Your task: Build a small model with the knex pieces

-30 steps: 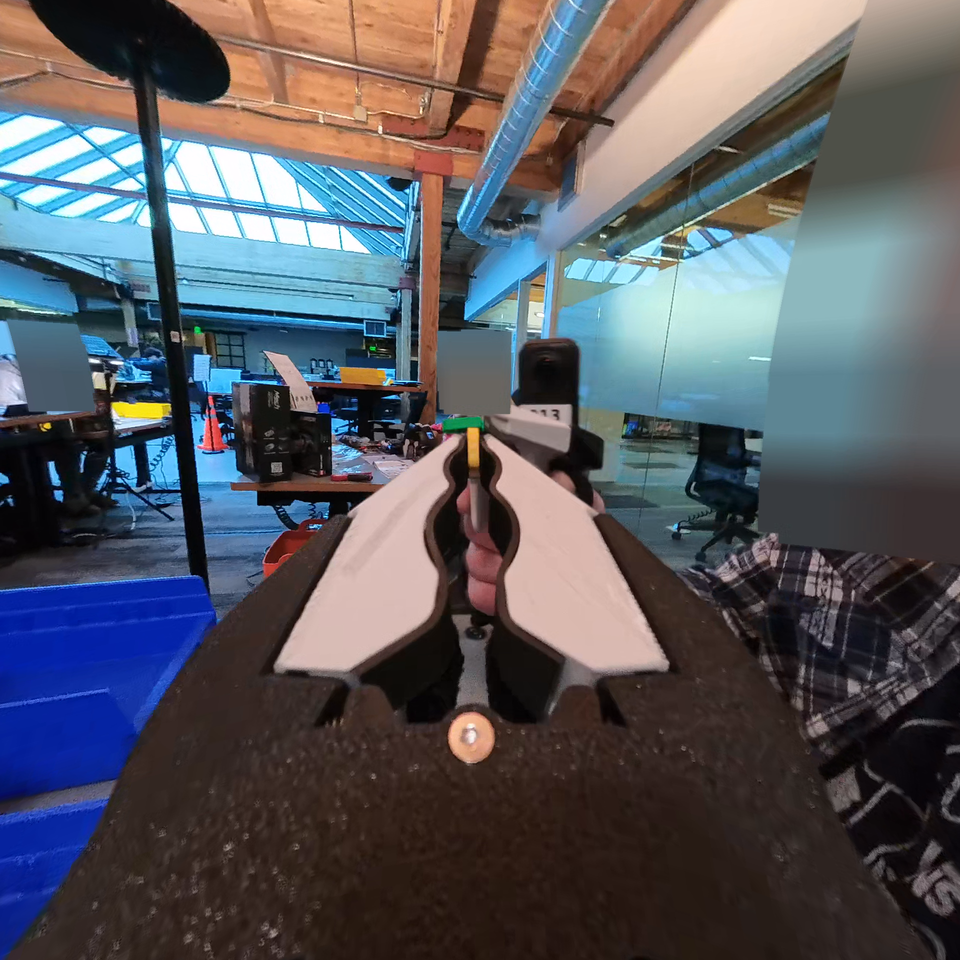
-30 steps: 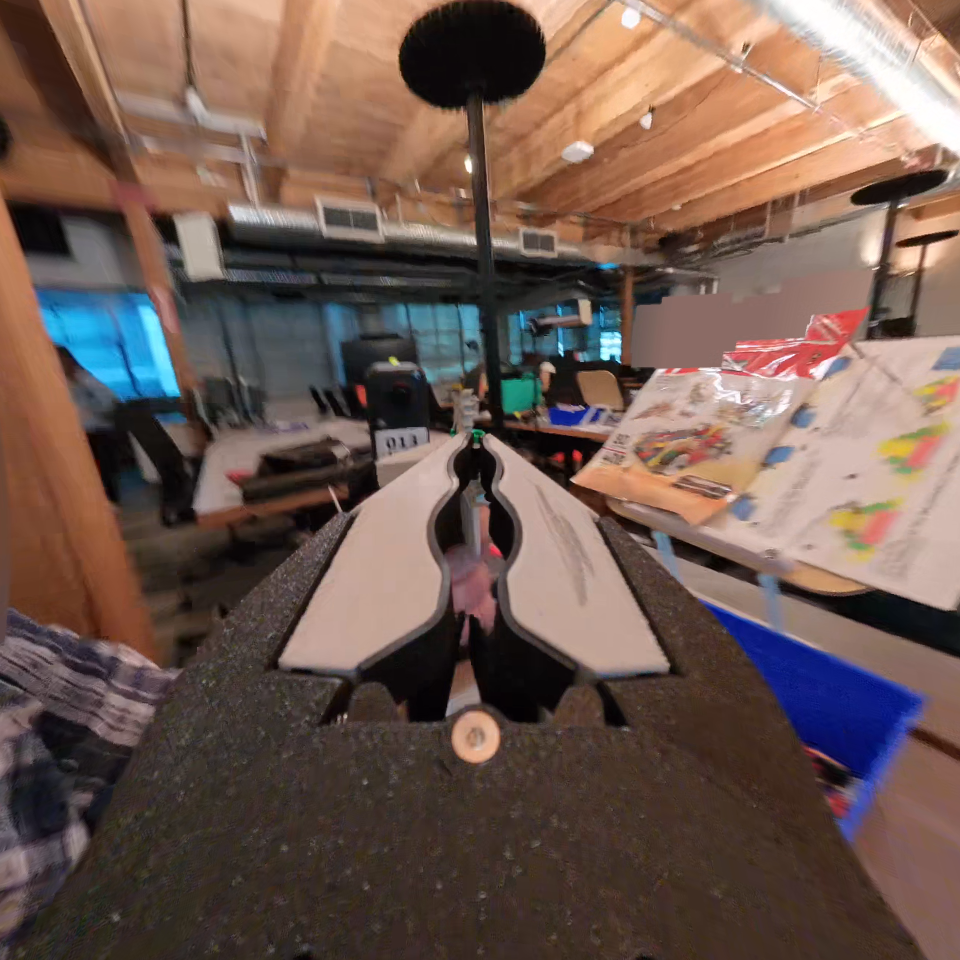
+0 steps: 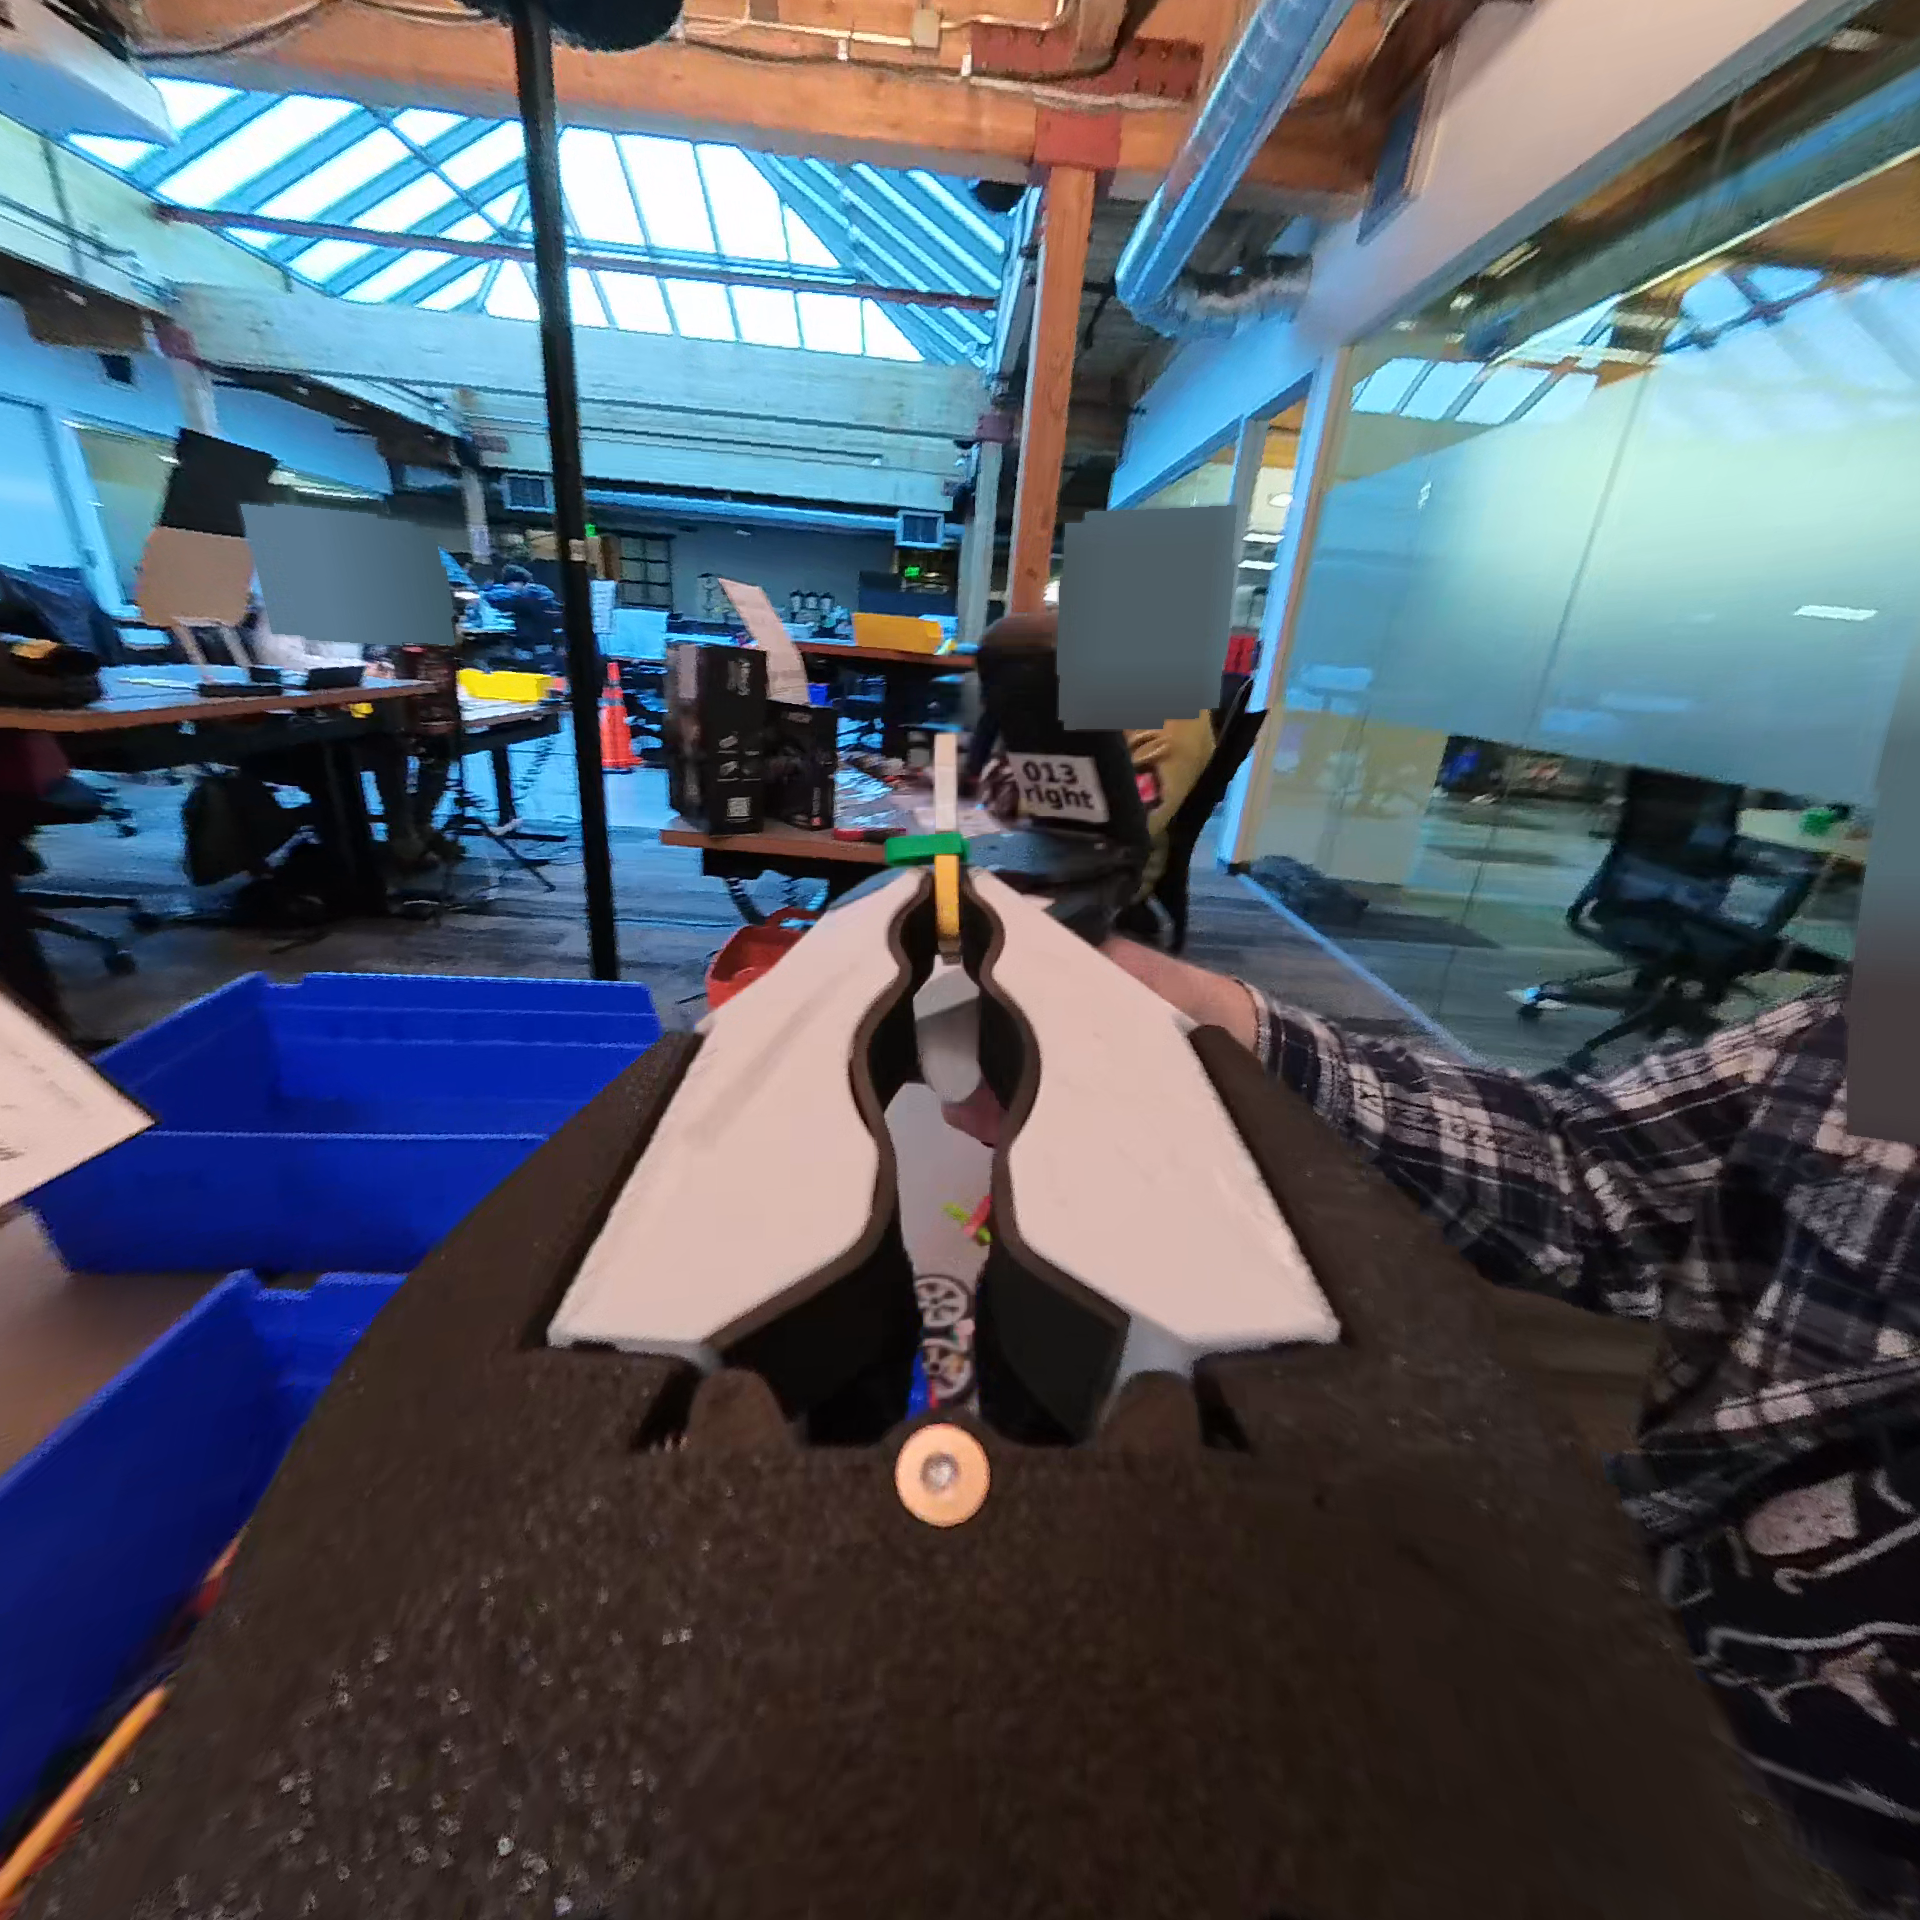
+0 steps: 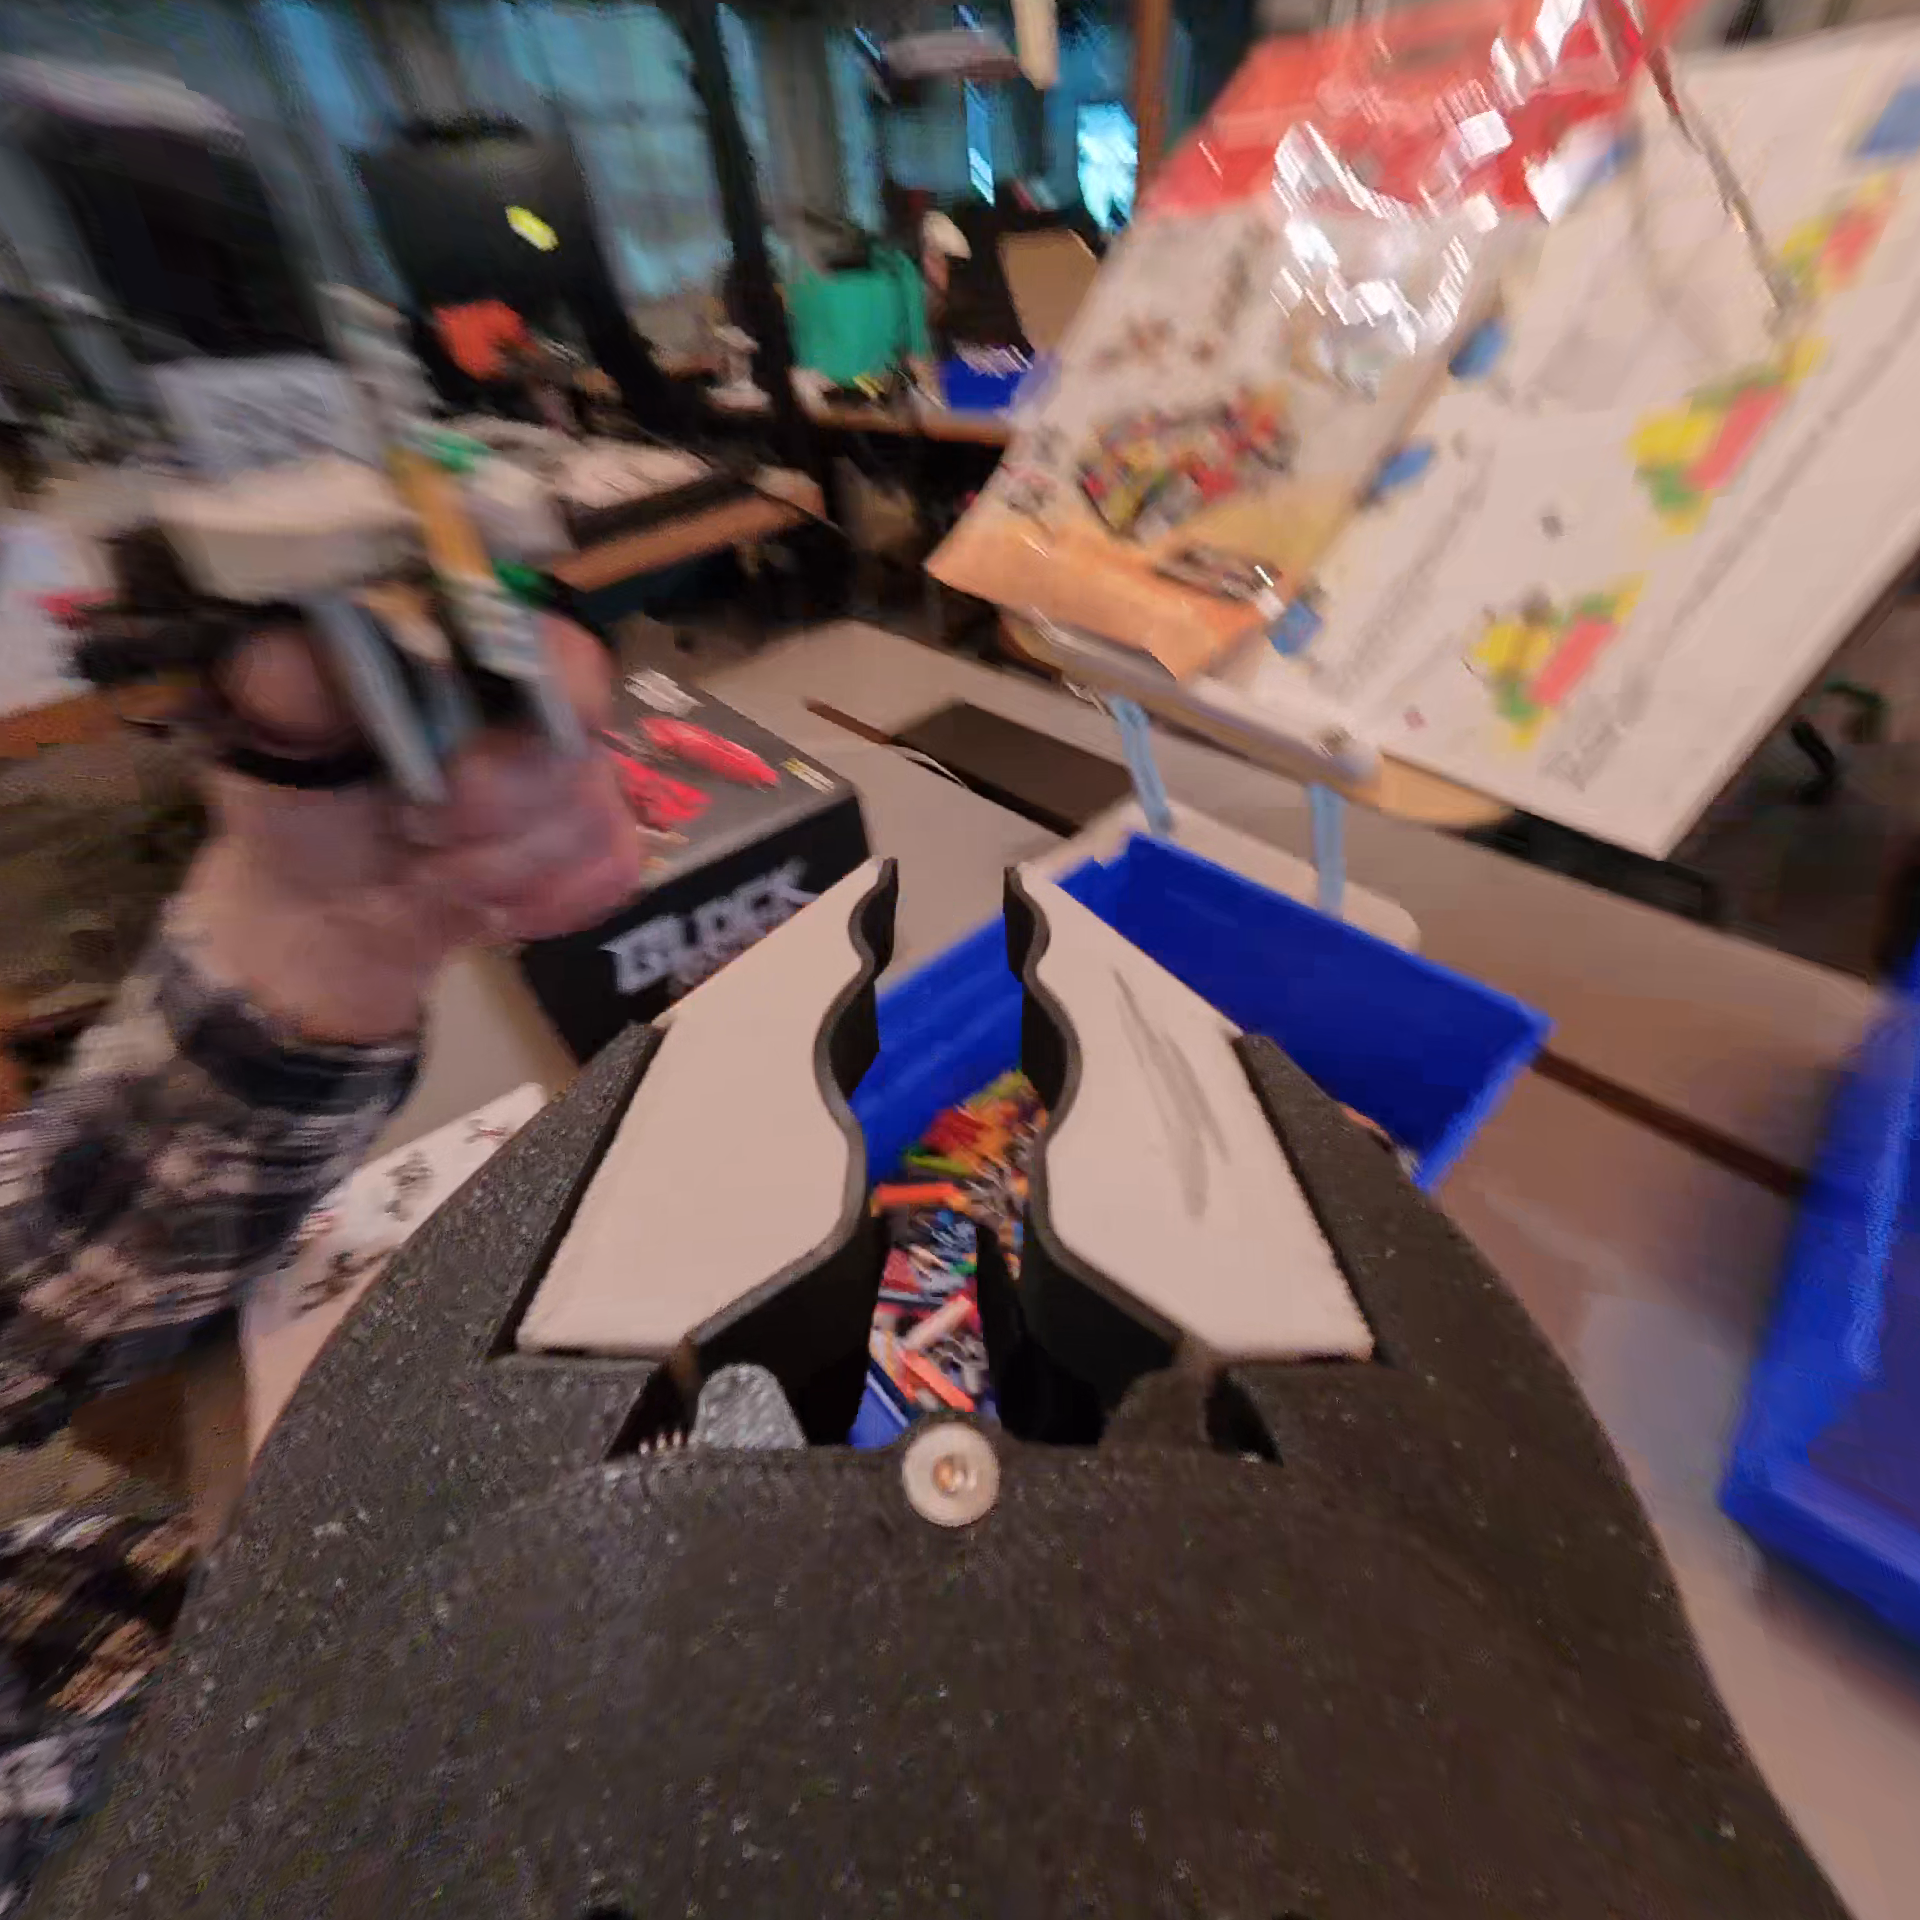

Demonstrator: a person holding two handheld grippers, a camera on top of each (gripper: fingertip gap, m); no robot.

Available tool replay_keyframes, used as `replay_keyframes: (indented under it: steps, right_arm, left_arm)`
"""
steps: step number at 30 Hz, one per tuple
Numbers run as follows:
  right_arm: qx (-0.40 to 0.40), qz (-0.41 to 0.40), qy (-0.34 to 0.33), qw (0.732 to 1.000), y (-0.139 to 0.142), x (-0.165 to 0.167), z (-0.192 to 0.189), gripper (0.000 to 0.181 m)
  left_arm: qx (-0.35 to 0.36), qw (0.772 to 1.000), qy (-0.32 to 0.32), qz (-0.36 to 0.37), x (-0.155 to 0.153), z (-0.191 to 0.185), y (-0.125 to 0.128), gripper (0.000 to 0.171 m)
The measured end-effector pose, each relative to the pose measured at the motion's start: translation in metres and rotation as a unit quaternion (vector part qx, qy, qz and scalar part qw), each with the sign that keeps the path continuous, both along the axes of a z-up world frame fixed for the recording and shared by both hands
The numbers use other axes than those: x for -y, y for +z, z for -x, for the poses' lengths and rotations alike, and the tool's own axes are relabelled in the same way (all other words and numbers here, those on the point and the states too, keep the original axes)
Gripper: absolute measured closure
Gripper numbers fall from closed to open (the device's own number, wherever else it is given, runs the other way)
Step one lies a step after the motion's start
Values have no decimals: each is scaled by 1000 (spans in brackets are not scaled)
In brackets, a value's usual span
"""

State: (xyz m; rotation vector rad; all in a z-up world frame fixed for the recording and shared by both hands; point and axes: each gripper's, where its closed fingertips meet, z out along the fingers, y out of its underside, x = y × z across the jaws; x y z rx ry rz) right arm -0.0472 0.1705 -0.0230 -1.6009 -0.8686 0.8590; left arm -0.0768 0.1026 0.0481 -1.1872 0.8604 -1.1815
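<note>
Left wrist view: the black body of the left gripper (image 3: 943, 883) fills the lower half and hides most of the bench beneath it. Its jaws are closed on a small stack of toy-brick pieces (image 3: 945, 896): a yellow strip pinched at the tips, a green bar across the top and a pale post rising above. A grey part lower in the gap is hard to identify. Just beyond the tips the right gripper (image 3: 1049, 831) is partly hidden, with a white label on its dark body, and a plaid sleeve (image 3: 1475, 1143) runs off the right edge. Two blue bins (image 3: 343, 1101) sit at the left, cut off by the gripper body; what they contain cannot be made out. A black pole (image 3: 566, 520) stands behind them.

Right wrist view: the picture is heavily blurred, most of all at the left, where the left gripper (image 4: 416, 551) and the hand (image 4: 436, 831) holding it smear together; the brick pieces (image 4: 478, 582) show only as yellow and green streaks at its tip. The right gripper (image 4: 948, 883) has its jaws apart with nothing between them, above an open blue bin (image 4: 1299, 987) filled with small mixed-colour brick pieces. Another blue bin (image 4: 1829, 1351) is cut off at the right edge. A black box (image 4: 717, 831) lies on the bench (image 4: 1621, 1299) to the left, and printed building sheets (image 4: 1507, 447) lean on a stand behind.
</note>
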Motion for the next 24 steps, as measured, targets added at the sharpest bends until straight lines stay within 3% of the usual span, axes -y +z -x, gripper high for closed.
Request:
replay_keyframes:
  steps: [6,8,12,19,24]
  right_arm:
    - [-82,-36,122,989,52,68,4,154]
    - [-77,-43,132,987,56,76,7,154]
    - [-56,-66,134,987,57,84,10,178]
    - [-41,-70,150,985,60,95,8,179]
    - [-26,-63,168,983,60,103,7,178]
  left_arm:
    - [39,997,-64,26,11,-20,0,171]
    - [45,995,-80,25,16,-28,0,171]
    - [52,995,-82,20,21,-33,2,169]
    - [35,997,-60,-17,23,-30,5,153]
    - [18,997,-59,-45,31,-30,6,152]
